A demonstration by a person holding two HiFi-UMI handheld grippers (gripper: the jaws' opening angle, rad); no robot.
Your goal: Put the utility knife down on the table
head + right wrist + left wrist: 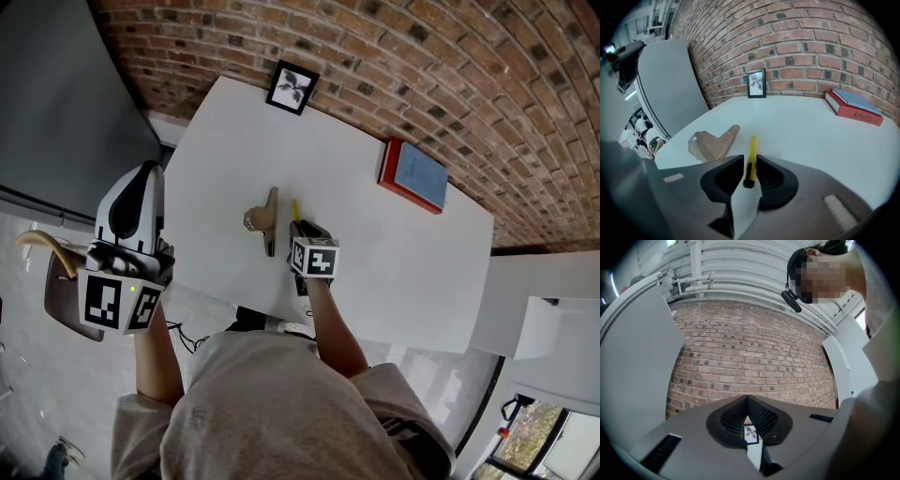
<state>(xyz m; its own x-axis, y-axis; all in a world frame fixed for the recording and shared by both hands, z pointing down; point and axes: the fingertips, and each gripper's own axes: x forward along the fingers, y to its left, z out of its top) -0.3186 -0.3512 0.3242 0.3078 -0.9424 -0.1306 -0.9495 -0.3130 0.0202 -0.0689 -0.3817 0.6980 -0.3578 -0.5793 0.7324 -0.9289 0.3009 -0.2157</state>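
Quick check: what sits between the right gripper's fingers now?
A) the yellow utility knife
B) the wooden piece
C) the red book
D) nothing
A: the right gripper view shows the right gripper closed on the yellow utility knife, whose front end sticks out ahead.

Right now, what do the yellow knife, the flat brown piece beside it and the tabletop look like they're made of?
Utility knife: probably plastic, going by its smooth, bright yellow body and black end part.
Flat brown piece: looks like wood, matte with faint grain streaks, though it could be a wood-look laminate.
Table: smooth matte white with no grain showing, so likely laminate or painted board.
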